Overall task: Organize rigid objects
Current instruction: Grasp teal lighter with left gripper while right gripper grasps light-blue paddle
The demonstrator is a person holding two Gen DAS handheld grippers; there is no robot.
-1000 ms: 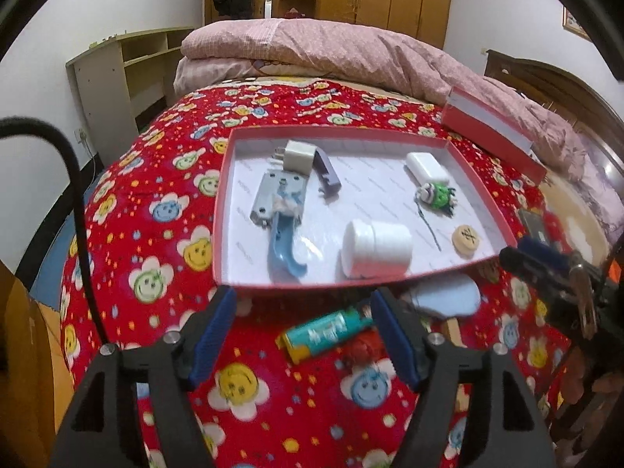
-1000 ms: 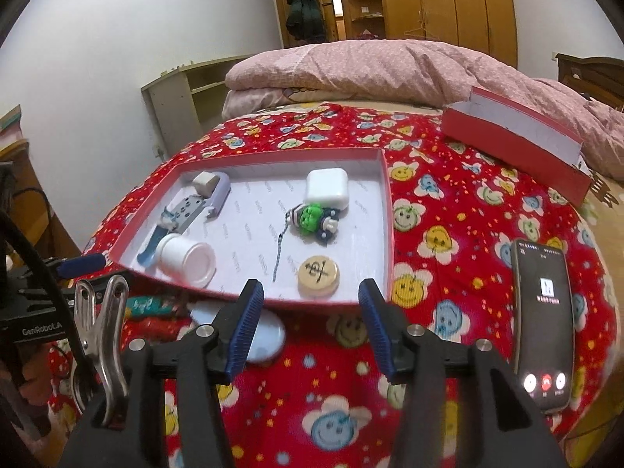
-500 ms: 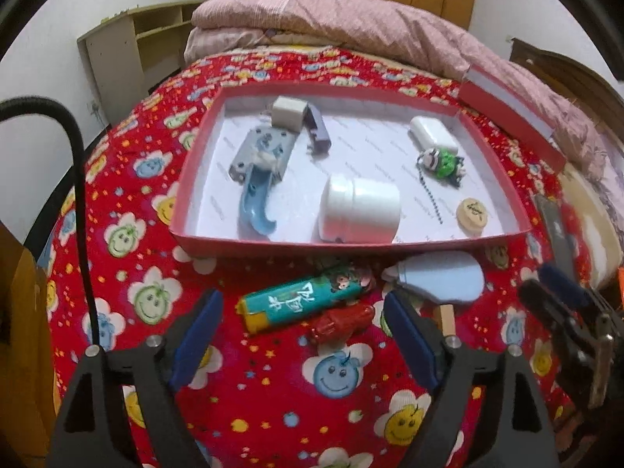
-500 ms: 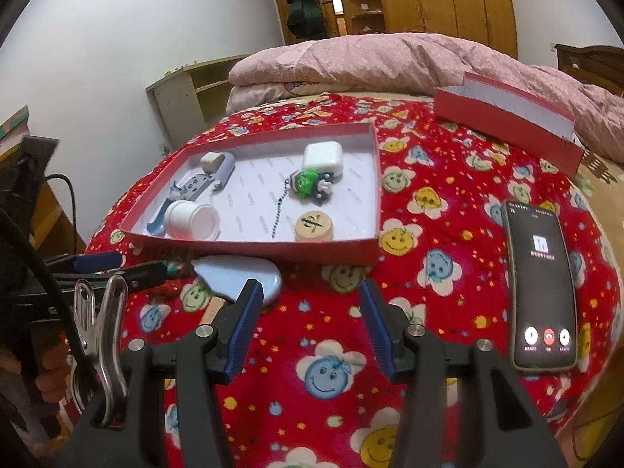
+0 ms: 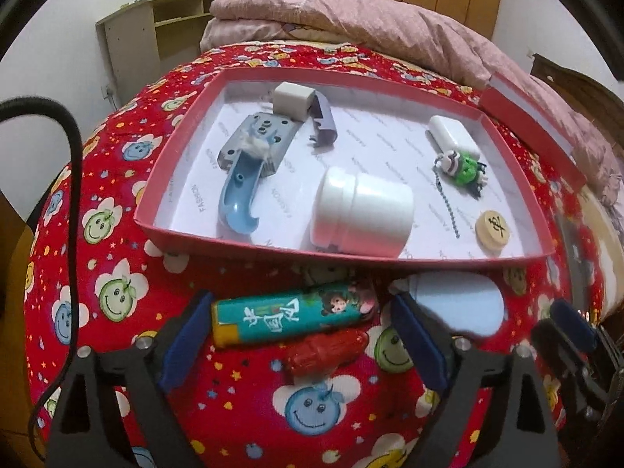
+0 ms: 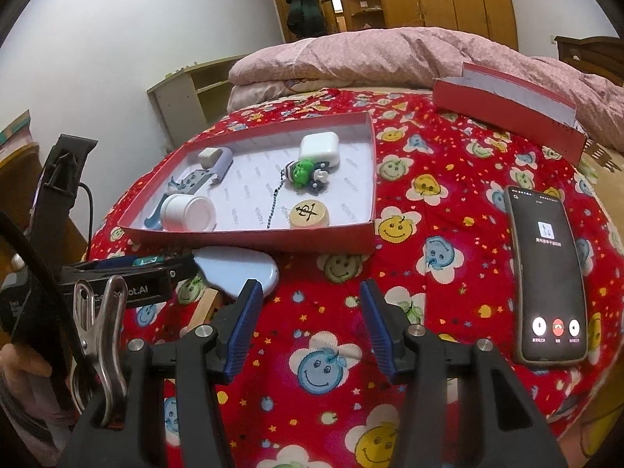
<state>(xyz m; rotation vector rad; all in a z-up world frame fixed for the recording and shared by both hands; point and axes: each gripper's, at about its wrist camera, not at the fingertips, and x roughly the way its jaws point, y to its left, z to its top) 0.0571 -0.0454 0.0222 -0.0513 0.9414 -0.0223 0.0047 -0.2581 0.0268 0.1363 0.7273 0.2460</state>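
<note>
A red shallow box (image 5: 351, 251) (image 6: 249, 236) on the bed holds a white jar (image 5: 362, 210), a blue-grey tool (image 5: 249, 156), a white plug (image 5: 290, 95), a white case (image 5: 454, 134), a green keychain figure (image 5: 464, 165) and a wooden chess piece (image 5: 493, 230). In front of the box lie a teal lighter (image 5: 288, 318), a small red object (image 5: 325, 353) and a light blue mirror (image 5: 460, 304) (image 6: 238, 271). My left gripper (image 5: 304, 335) is open, its jaws on either side of the lighter. My right gripper (image 6: 308, 327) is open and empty over the bedspread.
A black phone (image 6: 548, 269) lies on the bedspread at the right. The red box lid (image 6: 507, 107) stands near the pink duvet (image 6: 390, 54) at the back. A shelf unit (image 5: 156, 35) stands at the left wall. The left gripper's body (image 6: 117, 277) shows at the right wrist view's left.
My left gripper has moved forward and down, so its open jaws now flank the lighter. My right gripper has drawn back and lifted a little from the box.
</note>
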